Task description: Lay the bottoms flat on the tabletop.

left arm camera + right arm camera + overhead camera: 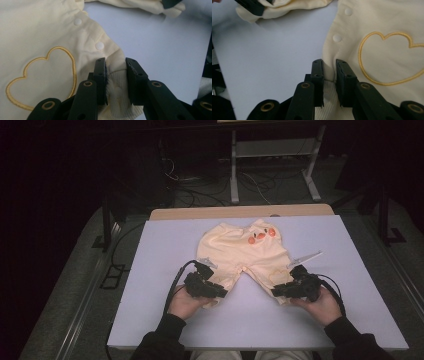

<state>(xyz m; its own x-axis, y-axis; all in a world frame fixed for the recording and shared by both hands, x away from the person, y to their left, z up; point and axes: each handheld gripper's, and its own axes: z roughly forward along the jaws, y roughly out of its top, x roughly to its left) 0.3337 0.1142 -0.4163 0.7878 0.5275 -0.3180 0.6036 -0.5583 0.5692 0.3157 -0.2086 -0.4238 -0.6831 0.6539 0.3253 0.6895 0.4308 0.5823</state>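
Table (pixel 350 285) fills the frame's middle, cream baby trousers (pixel 240 252) spread flat at its centre.
I have the left gripper (pixel 115 75) and right gripper (pixel 329 75) each clenched on 1 ribbed cuff, low centre, probably to lift both legs evenly.

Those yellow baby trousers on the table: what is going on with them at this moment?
A person holds a gripper in each hand. The left gripper is shut on the ribbed cuff of one leg of the yellow baby trousers, and the right gripper is shut on the other leg's cuff. The trousers lie flat on the pale table, waistband away from the person.
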